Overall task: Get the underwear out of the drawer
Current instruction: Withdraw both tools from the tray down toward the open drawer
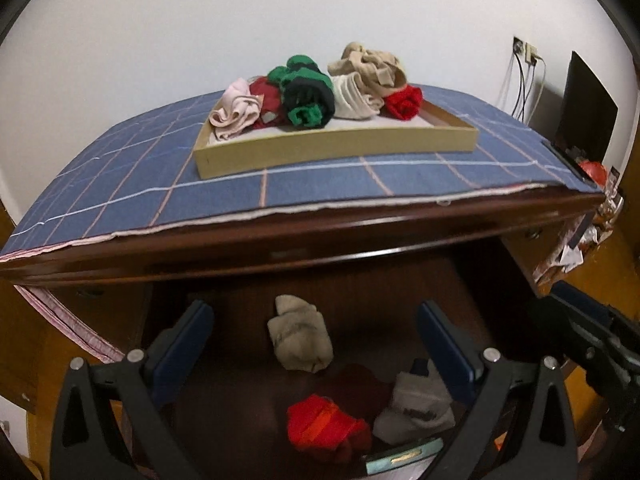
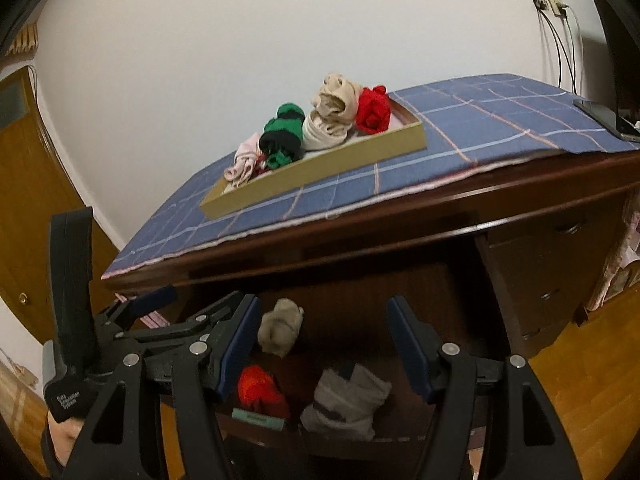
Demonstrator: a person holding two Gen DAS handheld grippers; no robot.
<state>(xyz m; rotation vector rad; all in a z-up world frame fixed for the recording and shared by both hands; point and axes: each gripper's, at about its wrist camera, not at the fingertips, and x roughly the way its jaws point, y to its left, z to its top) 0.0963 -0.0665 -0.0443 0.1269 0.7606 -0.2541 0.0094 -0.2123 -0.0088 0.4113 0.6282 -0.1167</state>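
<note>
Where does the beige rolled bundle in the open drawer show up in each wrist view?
Left wrist: beige bundle sits low and centre, between the open fingers, behind the red bundle.
Right wrist: beige bundle is low, left of centre, beside the left fingertip.
Shared landmark: the cardboard tray on the blue checked cloth.

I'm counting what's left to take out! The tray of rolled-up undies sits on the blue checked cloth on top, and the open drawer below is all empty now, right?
Not quite. The tray does sit on the blue checked cloth, but the open drawer is not empty: the left wrist view shows a beige bundle, a red one and a grey one inside.
</note>
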